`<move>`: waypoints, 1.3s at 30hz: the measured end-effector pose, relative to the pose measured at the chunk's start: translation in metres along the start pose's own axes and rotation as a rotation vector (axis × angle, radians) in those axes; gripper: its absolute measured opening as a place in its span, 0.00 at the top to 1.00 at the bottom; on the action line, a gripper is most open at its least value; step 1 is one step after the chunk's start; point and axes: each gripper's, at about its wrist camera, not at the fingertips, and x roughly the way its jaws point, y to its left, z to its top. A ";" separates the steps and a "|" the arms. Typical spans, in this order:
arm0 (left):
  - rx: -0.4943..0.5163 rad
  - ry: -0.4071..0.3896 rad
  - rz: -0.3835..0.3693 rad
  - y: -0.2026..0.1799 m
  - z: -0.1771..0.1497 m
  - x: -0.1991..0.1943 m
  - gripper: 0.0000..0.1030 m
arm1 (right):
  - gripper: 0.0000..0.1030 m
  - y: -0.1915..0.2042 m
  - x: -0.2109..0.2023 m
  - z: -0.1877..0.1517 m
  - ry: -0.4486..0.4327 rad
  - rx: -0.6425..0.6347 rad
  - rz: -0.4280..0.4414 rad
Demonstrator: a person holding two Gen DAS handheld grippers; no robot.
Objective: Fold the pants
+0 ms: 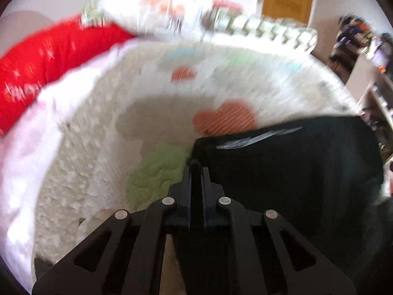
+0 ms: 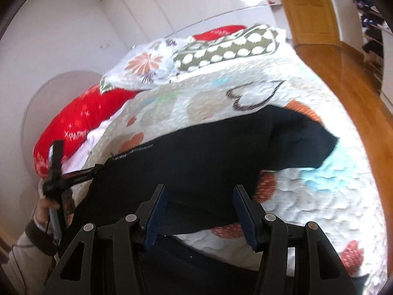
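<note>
Pants (image 2: 211, 152) lie on quilt (image 2: 319, 196) near red pillow (image 2: 81, 120); left claw (image 1: 195, 169) seemingly pinches them, right claw (image 2: 199, 211) wide.

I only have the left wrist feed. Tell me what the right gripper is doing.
Observer: The right gripper is open, its fingers apart over the near edge of the black pants.
Operator: Report how far the pants reach to the right.
Observer: They end in a folded corner on the quilt, short of the wooden floor.
Operator: Confirm the left gripper from there.
Observer: The left gripper is at the pants' left edge, fabric pulled taut towards it; the hand holds it low beside the bed.
</note>
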 end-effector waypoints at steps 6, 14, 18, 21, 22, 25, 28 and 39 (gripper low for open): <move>0.156 -0.198 -0.175 -0.040 -0.045 -0.112 0.95 | 0.48 0.001 -0.036 -0.003 -0.052 0.004 -0.005; 0.190 -0.129 -0.328 -0.064 -0.153 -0.151 0.95 | 0.48 0.003 -0.065 -0.023 -0.083 0.019 -0.001; 0.181 -0.045 -0.278 -0.059 -0.192 -0.139 0.95 | 0.48 -0.011 -0.067 -0.028 -0.061 0.039 -0.051; 0.130 -0.038 -0.277 -0.049 -0.194 -0.133 0.95 | 0.46 -0.022 -0.066 -0.024 -0.071 0.078 -0.067; 0.120 -0.042 -0.283 -0.048 -0.195 -0.135 0.95 | 0.40 -0.025 -0.065 -0.022 -0.075 0.087 -0.065; 0.123 -0.052 -0.273 -0.052 -0.189 -0.135 0.95 | 0.33 -0.044 -0.054 -0.017 -0.070 0.150 -0.127; 0.129 -0.047 -0.271 -0.051 -0.190 -0.137 0.95 | 0.33 -0.070 -0.045 -0.014 -0.068 0.257 -0.122; 0.114 -0.037 -0.257 -0.038 -0.184 -0.140 0.95 | 0.97 -0.077 -0.009 0.040 -0.072 0.276 0.006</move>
